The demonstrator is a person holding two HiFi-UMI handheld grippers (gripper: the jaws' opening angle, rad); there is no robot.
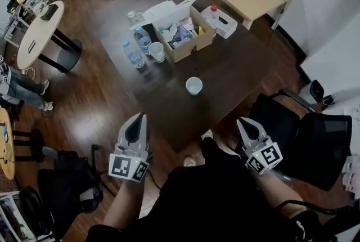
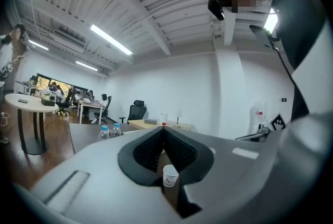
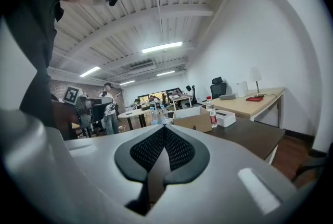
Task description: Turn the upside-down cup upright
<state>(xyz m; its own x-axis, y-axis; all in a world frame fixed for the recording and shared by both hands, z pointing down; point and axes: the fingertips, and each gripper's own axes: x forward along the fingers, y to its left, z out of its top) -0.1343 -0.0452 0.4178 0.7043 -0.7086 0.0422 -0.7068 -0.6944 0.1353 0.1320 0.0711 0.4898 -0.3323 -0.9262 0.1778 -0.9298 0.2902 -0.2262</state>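
Dark table (image 1: 242,69) fills the middle of the head view. Cardboard box (image 1: 183,38) of supplies sits at its 12 o'clock end, flaps open, probably just storage kept out of the work area. Left gripper (image 1: 136,118) is off the table's near edge at roughly 7 o'clock from the target, right gripper (image 1: 241,121) at about 4 o'clock from it. Both sit close to the person's body, pointing roughly level at the table and well apart from everything on it. Both have their jaws pressed together at the tips with nothing between them: each gripper's own view shows the pads meeting, with only background through the slit behind. Water bottles (image 1: 133,54) stand at 9 o'clock of the box, a second cup (image 1: 156,50) just beside them, mouth up, likely parked and not in play. The cup (image 1: 194,85) stands alone on bare table at 6 o'clock of the box, nothing near it, reachable from either side. Left gripper view catches it through the jaw slit, wider at the top and narrower at the base. My read: it's mouth-up and the flip is done, which the closed, empty jaws near the body would fit. Low confidence, it's small.
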